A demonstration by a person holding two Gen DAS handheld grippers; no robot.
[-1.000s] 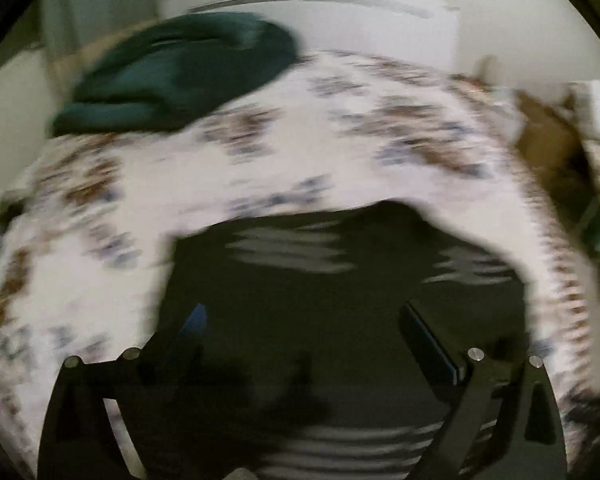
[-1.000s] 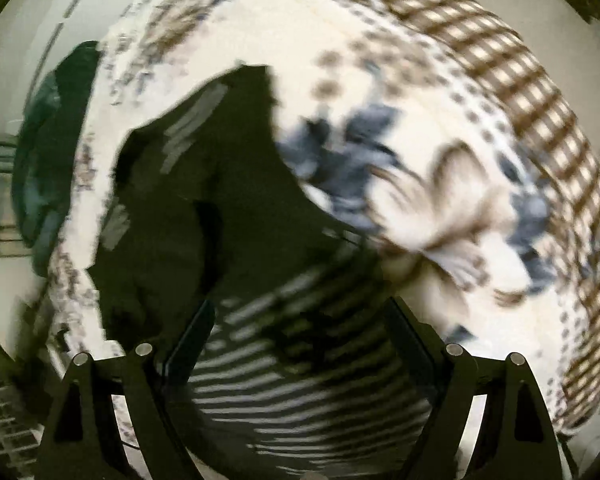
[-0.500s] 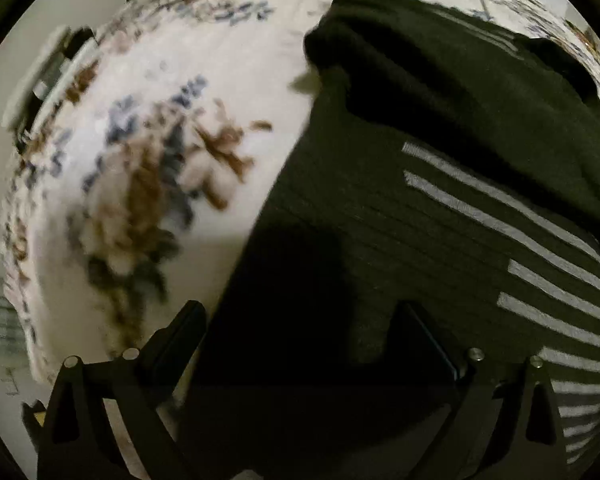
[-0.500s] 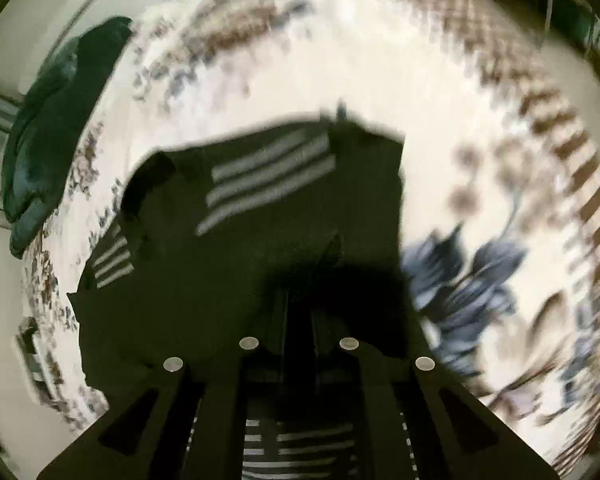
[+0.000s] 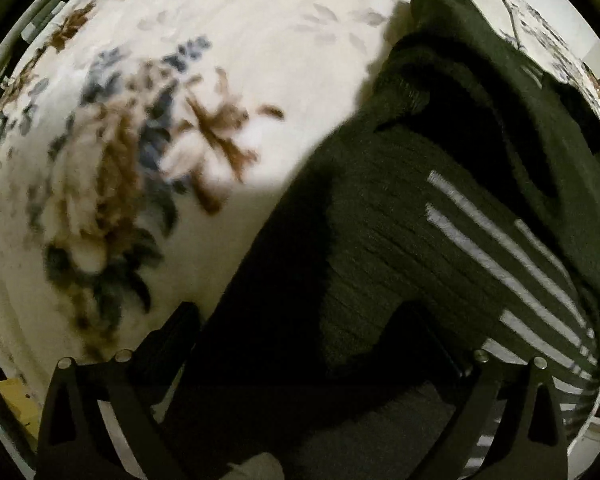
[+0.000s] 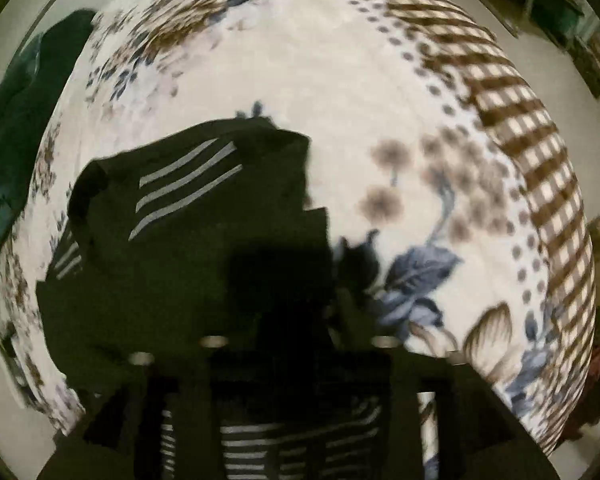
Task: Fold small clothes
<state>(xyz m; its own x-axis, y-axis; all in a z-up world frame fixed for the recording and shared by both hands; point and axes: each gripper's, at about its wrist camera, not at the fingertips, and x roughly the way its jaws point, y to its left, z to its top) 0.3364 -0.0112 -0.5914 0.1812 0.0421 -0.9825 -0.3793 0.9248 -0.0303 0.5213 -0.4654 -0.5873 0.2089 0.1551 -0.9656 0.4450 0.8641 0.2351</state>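
The flowered blanket [image 5: 228,48] carries my dark striped sweater [image 5: 440,216], which runs lengthwise from my left gripper [image 5: 304,340] toward the blanket's far right edge. That gripper gapes wide over the near hem, holding nothing. My right gripper [image 6: 296,344] looks nearly closed, dark cloth crowding it; a grip I cannot confirm.

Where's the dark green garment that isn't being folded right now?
In the right wrist view, the dark green garment lies bunched at the far left edge of the floral blanket, beyond and left of the black striped sweater.
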